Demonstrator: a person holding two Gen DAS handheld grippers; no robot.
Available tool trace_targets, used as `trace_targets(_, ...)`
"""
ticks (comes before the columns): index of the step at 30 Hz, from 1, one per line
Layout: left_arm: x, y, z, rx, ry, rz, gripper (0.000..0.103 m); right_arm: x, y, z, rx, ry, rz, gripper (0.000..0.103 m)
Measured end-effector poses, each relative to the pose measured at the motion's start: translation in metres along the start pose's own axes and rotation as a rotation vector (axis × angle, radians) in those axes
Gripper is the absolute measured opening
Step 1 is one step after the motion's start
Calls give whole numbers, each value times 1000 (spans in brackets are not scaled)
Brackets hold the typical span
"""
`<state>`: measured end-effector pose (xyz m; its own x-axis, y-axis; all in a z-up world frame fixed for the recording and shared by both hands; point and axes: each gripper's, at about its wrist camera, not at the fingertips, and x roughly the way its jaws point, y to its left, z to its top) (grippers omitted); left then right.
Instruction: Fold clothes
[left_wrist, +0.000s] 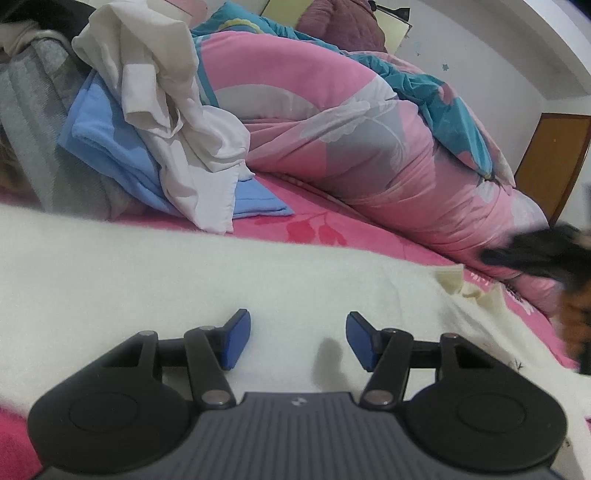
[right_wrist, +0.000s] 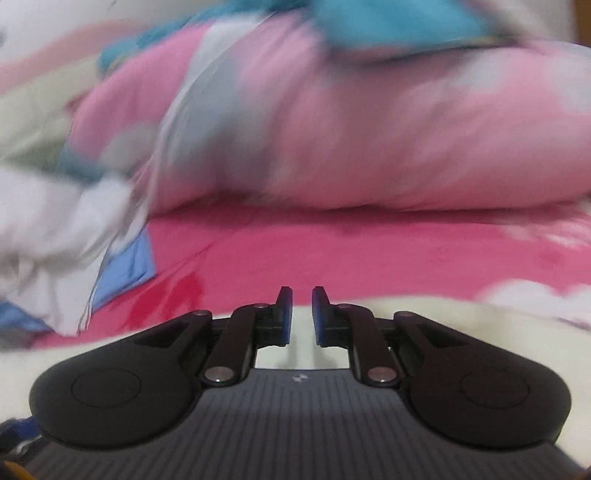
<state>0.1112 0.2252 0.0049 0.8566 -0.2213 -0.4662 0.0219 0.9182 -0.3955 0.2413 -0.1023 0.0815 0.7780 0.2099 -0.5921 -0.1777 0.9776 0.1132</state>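
A fluffy cream-white garment (left_wrist: 184, 280) lies spread across a bright pink floral bedsheet (left_wrist: 332, 229), ready for folding. The left gripper (left_wrist: 298, 341) hovers just over its surface, blue pads released and apart with nothing between them, probably poised to pin or pinch the fabric. The right gripper (right_wrist: 302, 314) sits low at the garment's edge, its jaws nearly closed with a narrow gap; the view is blurred, but no cloth seems caught between them. Behind, a rolled pink and teal quilt (left_wrist: 369, 140) fills the bed. To its left, a crumpled white cloth (left_wrist: 177, 122) tops a blue folded cloth (left_wrist: 110, 147), apparently awaiting their turn.
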Motion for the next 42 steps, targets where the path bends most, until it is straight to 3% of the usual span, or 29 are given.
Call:
trace_targets(4, 0, 2, 1, -16, 0, -7, 59, -50, -52, -29, -14, 39, -92, 11)
trace_targets(7, 0, 3, 1, -14, 0, -6, 59, -46, -78, -53, -24, 114, -131, 11)
trace_targets(11, 1, 1, 0, -1, -1, 3, 59, 3, -100, -63, -38, 196, -150, 11)
trace_targets(13, 2, 0, -1, 5, -2, 5, 59, 30, -101, -53, -58, 153, -171, 11)
trace_targets(16, 3, 2, -1, 0, -3, -1, 59, 60, -116, -29, 14, 90, -224, 8)
trace_targets(18, 3, 2, -2, -7, -4, -5, 59, 65, -124, -19, 100, 67, -232, 7)
trace_targets(20, 2, 2, -1, -14, -3, -11, 59, 48, -117, -17, 90, 2, -271, 11)
trace_targets(22, 2, 3, 0, -23, -2, -16, 59, 26, -109, -20, 69, -37, -248, 11)
trace_targets(25, 1, 4, 1, -31, -2, -20, 59, 10, -94, -28, 18, 8, -164, 11)
trace_targets(30, 1, 4, 1, -28, -2, -18, 59, 45, -78, -40, -65, 123, -122, 11)
trace_targets(32, 1, 3, 1, -23, -2, -15, 59, 64, -83, -35, -53, 79, -144, 10)
trace_targets(35, 1, 3, 1, -22, -1, -15, 59, 76, -100, -21, 73, 34, -155, 9)
trace_targets(40, 1, 6, 1, -34, -2, -22, 59, 38, -107, -30, 168, -50, -132, 12)
trace_targets(42, 1, 6, 1, -38, -2, -25, 59, 23, -113, -37, 194, -38, -136, 15)
